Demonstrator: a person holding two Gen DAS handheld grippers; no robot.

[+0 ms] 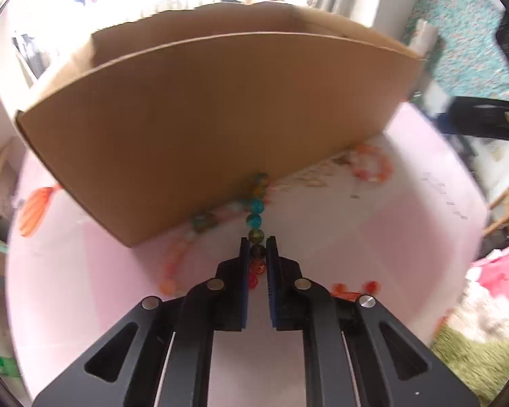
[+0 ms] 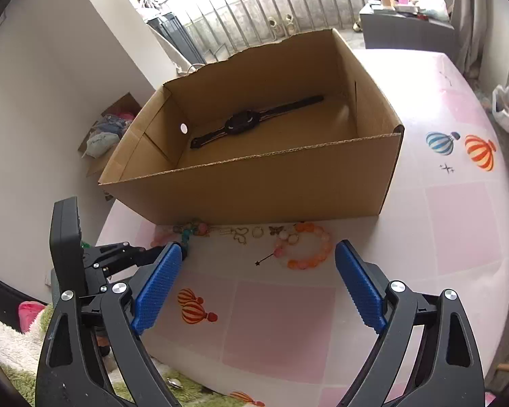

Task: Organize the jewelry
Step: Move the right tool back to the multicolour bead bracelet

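Two grippers over pink bench (image 2: 458, 224). Left gripper (image 1: 257, 254) nearly closed, pads pinching multicoloured bead string (image 1: 255, 218) running toward 12 o'clock up to cardboard box (image 1: 200, 129). Right gripper (image 2: 258, 273) spread wide, nothing between pads. Orange bead bracelet (image 2: 308, 254) at its 12 o'clock, just before box. Black watch (image 2: 244, 122) flat on box floor.

Black tongs (image 2: 254, 254), ribbed blue pads (image 2: 154, 291), silver round screws (image 2: 395, 286)
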